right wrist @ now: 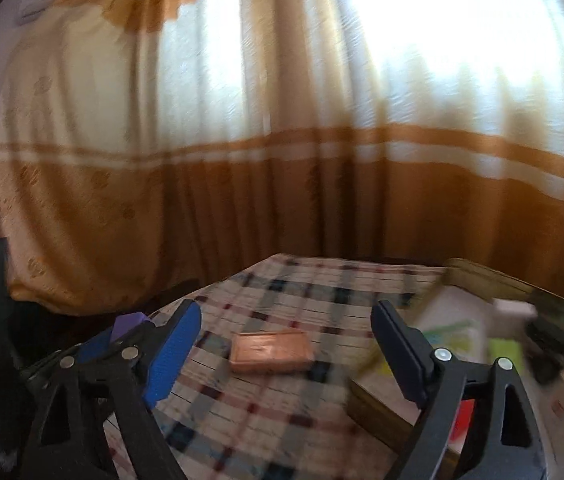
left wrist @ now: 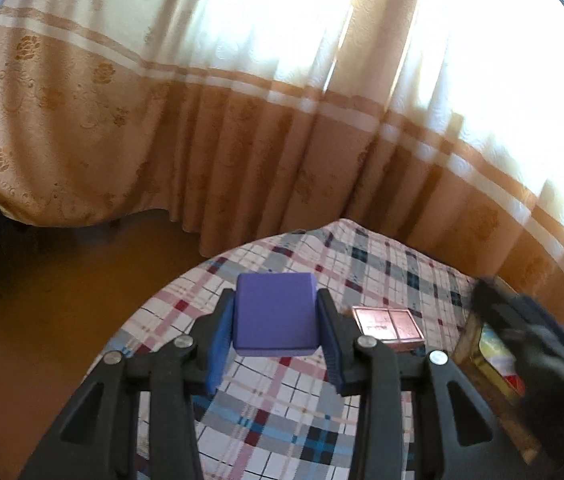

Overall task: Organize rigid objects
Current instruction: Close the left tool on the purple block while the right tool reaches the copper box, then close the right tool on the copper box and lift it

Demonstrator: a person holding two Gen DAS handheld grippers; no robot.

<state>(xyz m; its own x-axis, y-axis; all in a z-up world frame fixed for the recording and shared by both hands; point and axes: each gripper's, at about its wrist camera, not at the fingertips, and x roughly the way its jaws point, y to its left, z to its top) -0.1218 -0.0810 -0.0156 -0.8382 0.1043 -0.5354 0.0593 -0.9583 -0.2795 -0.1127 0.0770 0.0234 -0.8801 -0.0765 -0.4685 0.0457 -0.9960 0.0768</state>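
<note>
My left gripper (left wrist: 276, 314) is shut on a purple block (left wrist: 276, 316) and holds it above the plaid tablecloth (left wrist: 282, 412). A corner of that block (right wrist: 128, 326) shows at the left of the right wrist view. A flat pink box (left wrist: 388, 324) lies on the cloth just right of the block; it also shows in the right wrist view (right wrist: 270, 350). My right gripper (right wrist: 286, 320) is open and empty, above the cloth with the pink box between and beyond its fingers. It appears blurred at the right of the left wrist view (left wrist: 530, 344).
A gold-rimmed open box (right wrist: 382, 416) with colourful contents stands at the table's right side; it also shows in the left wrist view (left wrist: 482, 344). Orange and cream curtains (left wrist: 242, 120) hang behind the table. Brown floor (left wrist: 62, 300) lies left of the table edge.
</note>
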